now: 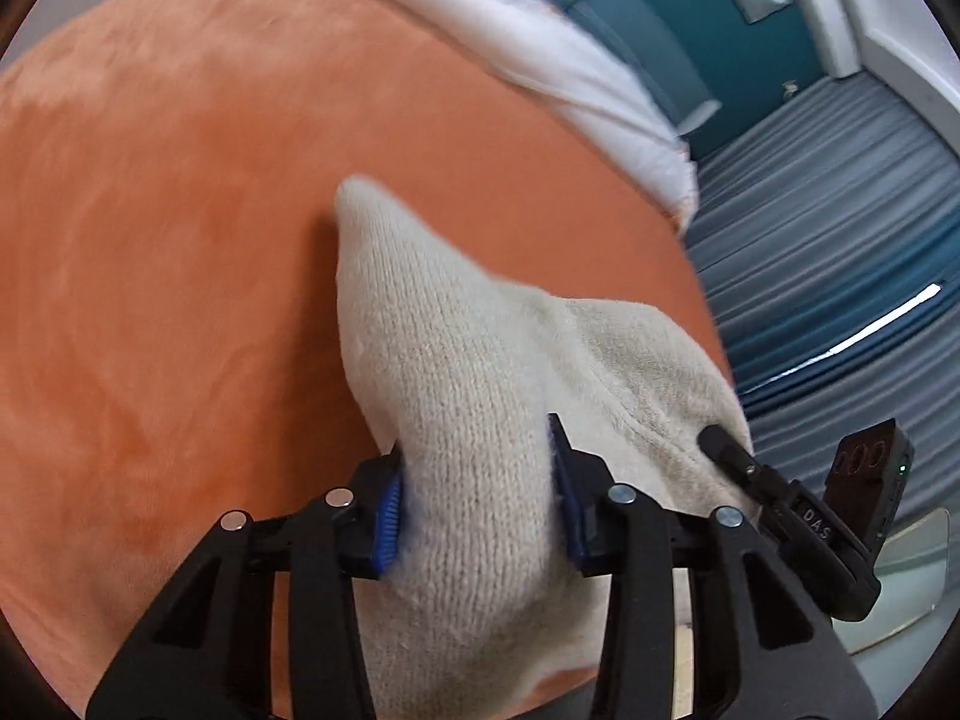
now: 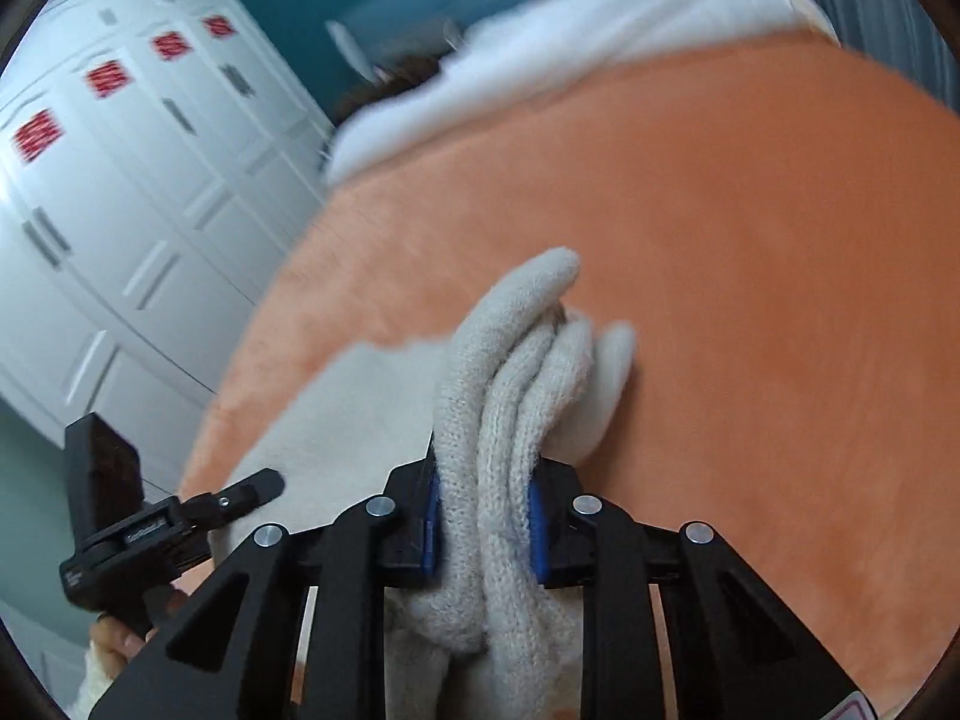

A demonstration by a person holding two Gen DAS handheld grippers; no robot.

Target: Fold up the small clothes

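Both grippers are clenched on the same cream knit garment point(image 1: 456, 360), a small woollen piece lying over the near edge of the orange blanket point(image 1: 180, 180). The left gripper point(image 1: 477, 504) pinches a single fold of knit between its blue pads; from there the cloth rises into a peaked ridge that runs forward and slightly left, away from the jaws, ending in a rounded tip that appears to rest on the blanket. The right gripper point(image 2: 483, 531) squeezes a thicker bunch, several layers stacked together, with rounded ends sticking out just beyond the jaws toward the blanket's middle.

In the left wrist view, the other gripper's black body point(image 1: 798, 504) sits just to the right of the garment, touching or nearly touching its right edge; in the right wrist view the left tool point(image 2: 174, 516) appears to the garment's left. So the two grips are close together, side by side on the near edge of the cloth, with the garment's length pointing away from both, across the blanket toward the white bedding point(image 1: 570, 60) at its far side.

Judging from this, a fold is under way: the held edge would have to travel forward along that long axis to land on the far part. Neither hand is clearly nearer the far tip. The right one holds more bulk, which could slip unevenly when laid down.
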